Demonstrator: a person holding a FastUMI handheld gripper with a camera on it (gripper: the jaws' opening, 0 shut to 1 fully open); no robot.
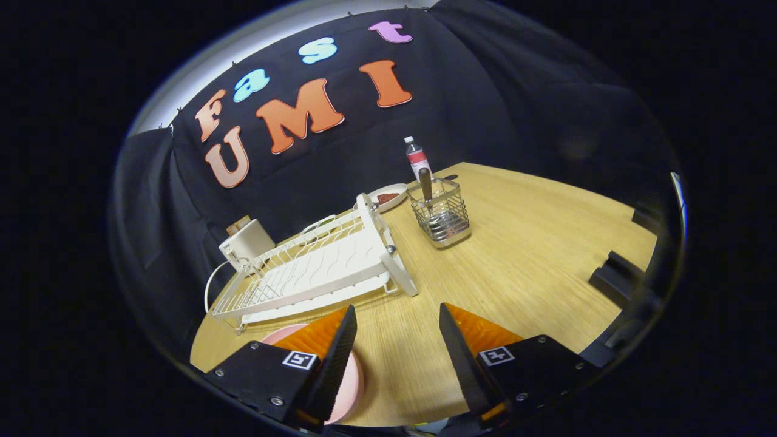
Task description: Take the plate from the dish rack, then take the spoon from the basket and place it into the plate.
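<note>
A pink plate [351, 381] lies flat on the wooden table [534, 243], mostly hidden under my left finger. The white dish rack [315, 267] stands just beyond the fingers, with no dishes in it. Further back sits a wire basket [439, 212] holding a spoon [426, 185] upright, its brown handle sticking out. My gripper [397, 318] is open, with bare table between its fingers.
A white appliance [246, 241] with a cord stands behind the rack. A small dish [387, 195] with something red and a plastic bottle [416, 156] sit beyond the basket. Dark blocks [616, 276] lie at the table's right edge.
</note>
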